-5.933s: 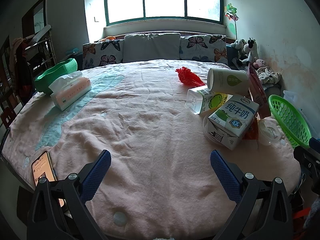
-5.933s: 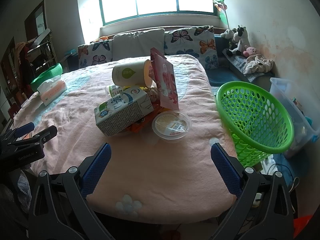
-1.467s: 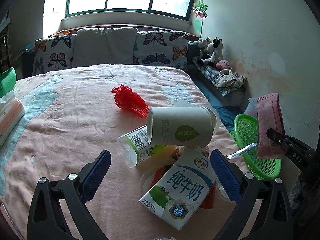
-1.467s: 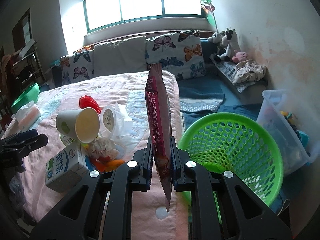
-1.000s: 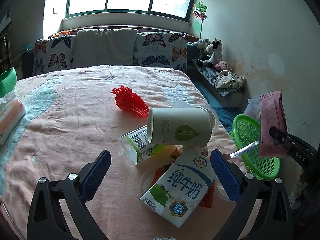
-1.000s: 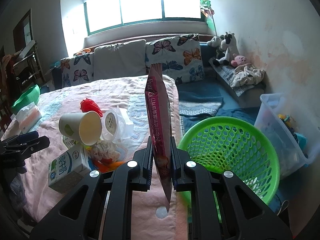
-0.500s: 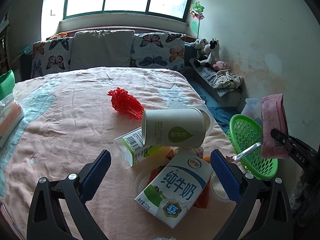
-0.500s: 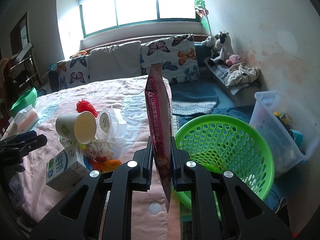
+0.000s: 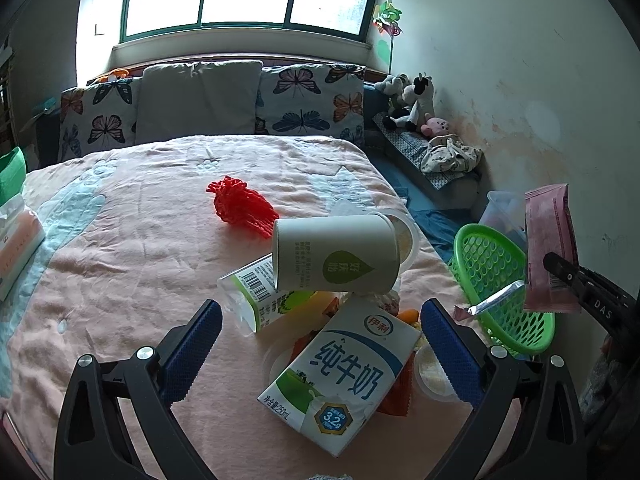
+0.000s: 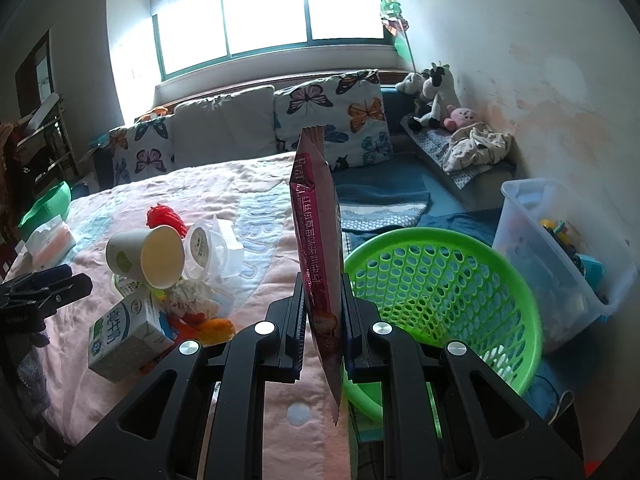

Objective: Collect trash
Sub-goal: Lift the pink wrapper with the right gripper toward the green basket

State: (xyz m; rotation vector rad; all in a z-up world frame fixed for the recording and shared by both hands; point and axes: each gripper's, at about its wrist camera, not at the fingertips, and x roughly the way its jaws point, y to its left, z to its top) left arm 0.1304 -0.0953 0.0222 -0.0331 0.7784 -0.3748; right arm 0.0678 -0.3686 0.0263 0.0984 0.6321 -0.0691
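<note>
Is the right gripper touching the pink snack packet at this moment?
Touching. The right wrist view shows the right gripper shut on the pink snack packet, which stands upright, both fingers pressed flat against its sides near the lower end.

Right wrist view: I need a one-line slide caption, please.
Right gripper shut on a pink snack wrapper, held upright beside the green basket.

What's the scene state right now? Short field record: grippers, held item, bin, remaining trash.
left gripper: open, over the trash pile
right gripper: shut on pink snack wrapper
bin: green basket, beside the table, right of the wrapper, looks empty
remaining trash: milk carton, paper cup on its side, red mesh net
surface: pink tablecloth
</note>
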